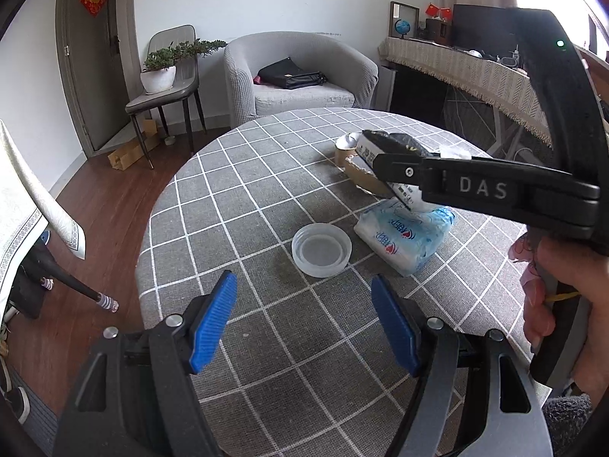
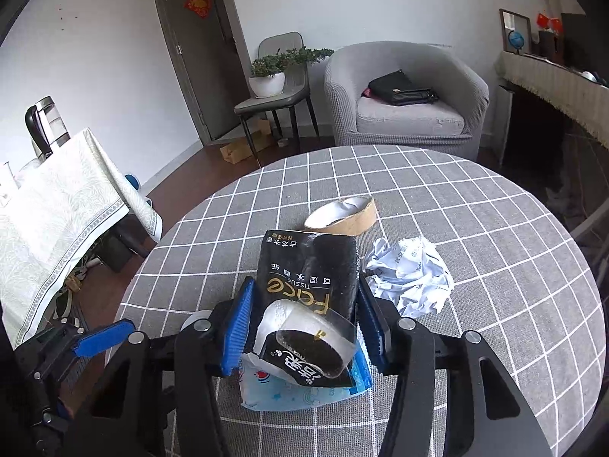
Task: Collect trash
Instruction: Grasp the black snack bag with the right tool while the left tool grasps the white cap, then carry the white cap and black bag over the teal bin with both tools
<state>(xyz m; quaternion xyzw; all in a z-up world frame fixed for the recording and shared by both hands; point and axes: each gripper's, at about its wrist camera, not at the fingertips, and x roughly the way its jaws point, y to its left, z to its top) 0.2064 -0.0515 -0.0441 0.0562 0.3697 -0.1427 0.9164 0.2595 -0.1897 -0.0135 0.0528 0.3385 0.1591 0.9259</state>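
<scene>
One black tissue pack (image 2: 308, 285) is squeezed in the right gripper (image 2: 304, 327). Left gripper (image 1: 304, 327) is wide, holding nothing. Lid (image 1: 321, 249), crumpled paper (image 2: 411, 274), blue pack (image 1: 405, 236) and tape roll (image 2: 342, 217) wait on the table (image 1: 266, 342).

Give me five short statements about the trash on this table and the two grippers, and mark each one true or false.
1. The right gripper is shut on the black tissue pack. True.
2. The left gripper holds the clear plastic lid. False: its jaws are open and empty, and the lid lies on the checked tablecloth ahead of them.
3. The crumpled white paper lies on the table, to the right of the held pack in the right wrist view. True.
4. The brown cardboard ring stands on the armchair. False: it lies on the table beyond the pack.
5. A blue and white plastic wrapper lies beside the lid. True.
</scene>
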